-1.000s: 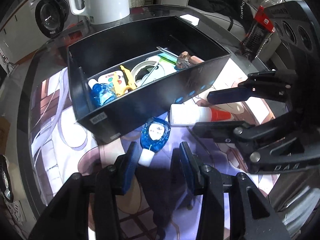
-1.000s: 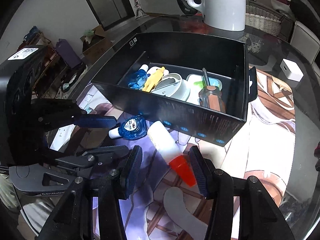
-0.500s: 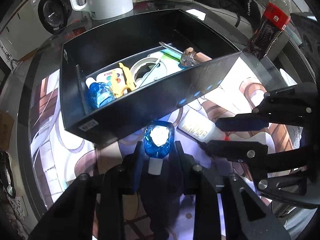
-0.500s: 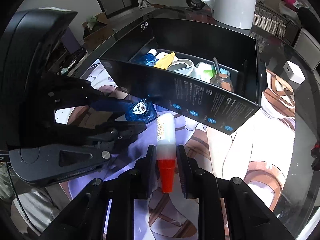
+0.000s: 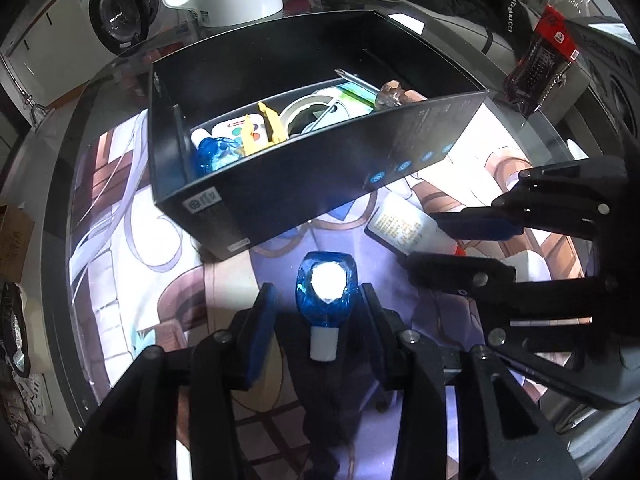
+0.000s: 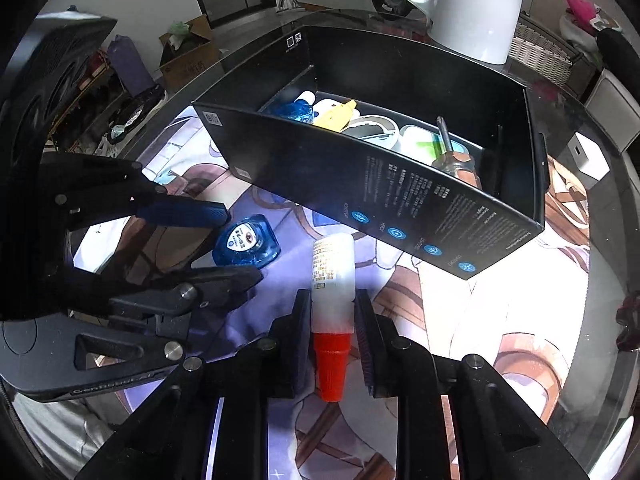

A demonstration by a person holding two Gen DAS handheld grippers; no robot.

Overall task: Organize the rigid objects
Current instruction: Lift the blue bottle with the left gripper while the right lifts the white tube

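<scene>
Sharp w/ fisheye-warped edges; glare blows out blue bottle (image 5: 326, 294).

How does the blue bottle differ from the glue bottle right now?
The blue bottle is squat and clear blue with a white cap; the glue bottle is slim and white with a red cap. The left tool straddles the blue bottle with a gap on one side, while the right tool is clamped on the glue bottle. Both are just outside the black box, caps toward their tools.
</scene>
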